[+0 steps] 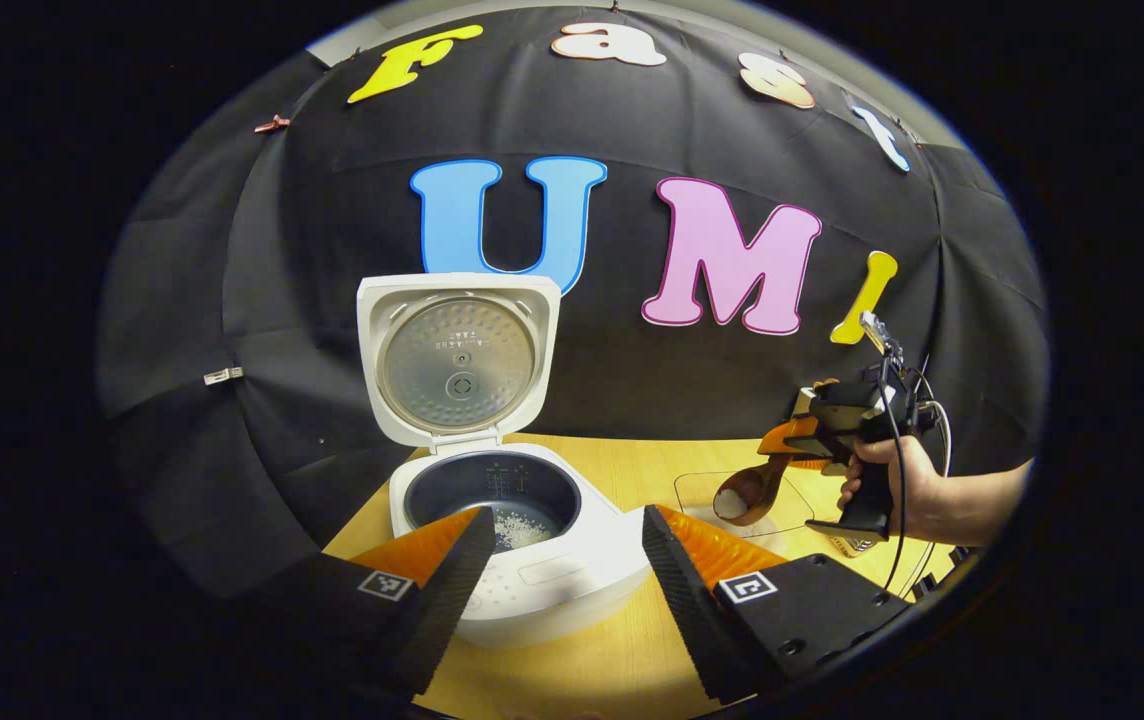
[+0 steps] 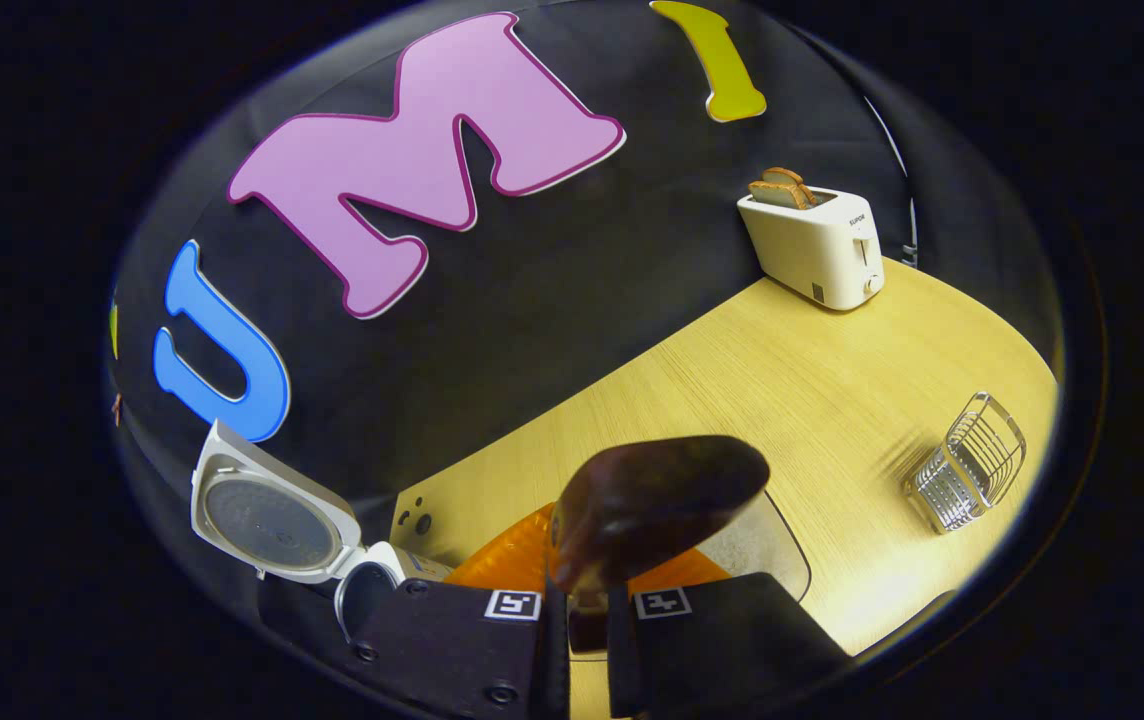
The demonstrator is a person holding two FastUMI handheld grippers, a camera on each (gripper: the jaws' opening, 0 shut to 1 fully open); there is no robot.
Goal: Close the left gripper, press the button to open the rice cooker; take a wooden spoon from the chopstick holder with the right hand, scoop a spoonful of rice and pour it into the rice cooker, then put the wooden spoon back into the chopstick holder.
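Note:
The white rice cooker stands open, its lid upright, with a little rice in the dark inner pot. My left gripper is open just in front of the cooker, with nothing between its fingers. To the right, a hand holds my right gripper, shut on the handle of a wooden spoon. The bowl carries white rice and hangs over a clear rice container. In the right gripper view the spoon rises from my right gripper. The open cooker lies lower left.
A wire chopstick holder stands on the wooden table to the right. A white toaster with bread slices sits at the back by the black cloth wall. A cable hangs from the right gripper.

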